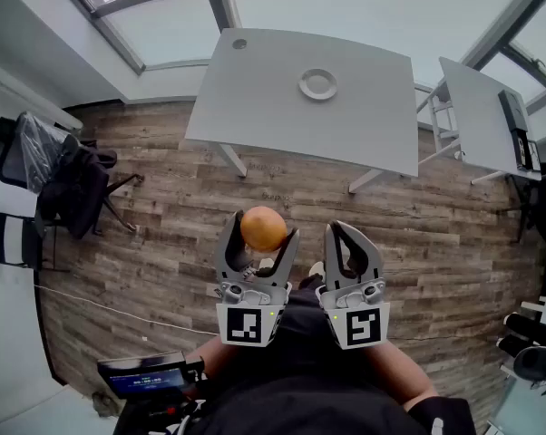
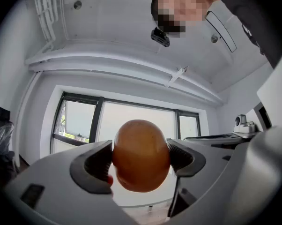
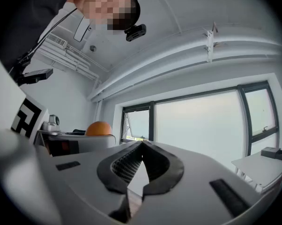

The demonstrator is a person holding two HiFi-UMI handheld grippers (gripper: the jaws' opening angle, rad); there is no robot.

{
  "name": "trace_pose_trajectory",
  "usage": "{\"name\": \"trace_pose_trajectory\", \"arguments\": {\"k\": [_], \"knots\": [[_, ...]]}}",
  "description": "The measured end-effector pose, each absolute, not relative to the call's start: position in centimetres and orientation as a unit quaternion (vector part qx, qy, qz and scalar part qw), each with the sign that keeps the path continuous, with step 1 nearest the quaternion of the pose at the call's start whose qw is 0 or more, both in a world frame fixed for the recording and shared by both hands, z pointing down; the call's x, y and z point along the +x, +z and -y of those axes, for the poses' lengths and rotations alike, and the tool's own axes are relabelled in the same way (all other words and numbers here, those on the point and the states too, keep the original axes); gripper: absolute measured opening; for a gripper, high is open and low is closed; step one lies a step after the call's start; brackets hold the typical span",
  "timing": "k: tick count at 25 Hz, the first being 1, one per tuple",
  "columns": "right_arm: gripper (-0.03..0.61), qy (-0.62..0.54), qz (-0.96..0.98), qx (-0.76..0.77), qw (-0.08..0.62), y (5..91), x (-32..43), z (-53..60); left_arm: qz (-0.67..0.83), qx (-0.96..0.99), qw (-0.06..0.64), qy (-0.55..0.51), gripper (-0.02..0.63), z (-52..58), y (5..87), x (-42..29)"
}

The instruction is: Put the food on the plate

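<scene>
While the round orange food [image 1: 263, 228] is pinched between the jaws of the left gripper [image 1: 262, 236], level for carrying, the right gripper [image 1: 342, 231] is held beside it, jaws pressed together on nothing. The plate [image 1: 318, 84] lies on the far desk [image 1: 255, 98], well apart.

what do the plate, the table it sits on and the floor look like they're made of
plate: white, smooth, with a raised rim; probably glazed ceramic, though plastic can't be ruled out.
table: flat matte grey top, likely laminate, on pale legs.
floor: brown planks with visible grain and seams; wood or wood-look vinyl.
</scene>
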State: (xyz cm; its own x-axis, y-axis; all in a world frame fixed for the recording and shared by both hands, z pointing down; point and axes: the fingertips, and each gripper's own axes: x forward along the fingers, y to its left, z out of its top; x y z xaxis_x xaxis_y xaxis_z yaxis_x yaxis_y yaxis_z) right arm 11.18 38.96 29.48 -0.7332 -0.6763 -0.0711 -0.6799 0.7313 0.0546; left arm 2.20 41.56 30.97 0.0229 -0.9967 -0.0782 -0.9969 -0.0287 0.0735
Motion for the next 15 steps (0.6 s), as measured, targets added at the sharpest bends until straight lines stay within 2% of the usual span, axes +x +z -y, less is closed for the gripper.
{"name": "trace_pose_trajectory", "arguments": {"k": [15], "knots": [[0.008,-0.012,-0.927,-0.374,0.033,30.6,13.7,-37.9,-0.706,-0.707,0.004,0.036,0.350,-41.4,31.5,2.8]]}}
